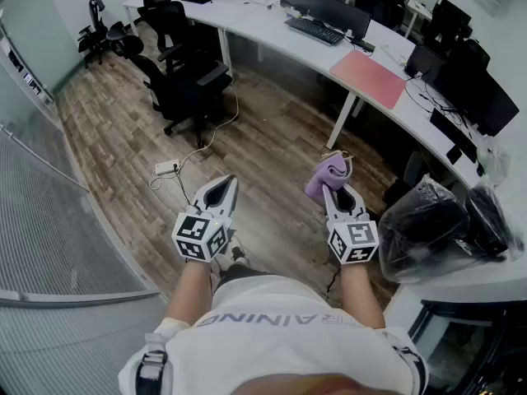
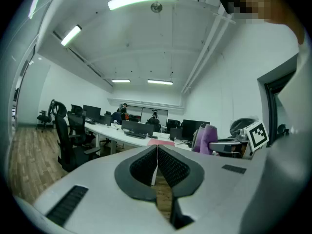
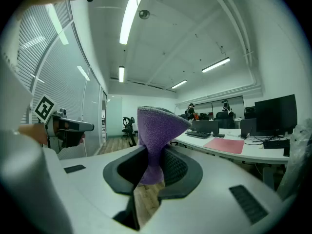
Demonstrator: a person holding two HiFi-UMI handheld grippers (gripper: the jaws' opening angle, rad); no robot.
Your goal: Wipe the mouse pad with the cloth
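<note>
Cloth (image 3: 158,126) in right tongs (image 1: 331,186), shirt (image 1: 280,303) reads "AINING"

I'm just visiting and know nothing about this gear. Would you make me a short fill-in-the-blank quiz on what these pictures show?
1. The right hand-held gripper is shut on a ____ cloth.
2. The left hand-held gripper has its jaws ____, with nothing between them.
3. The pink mouse pad lies on the white ____.
Missing words: purple; shut; desk.
</note>
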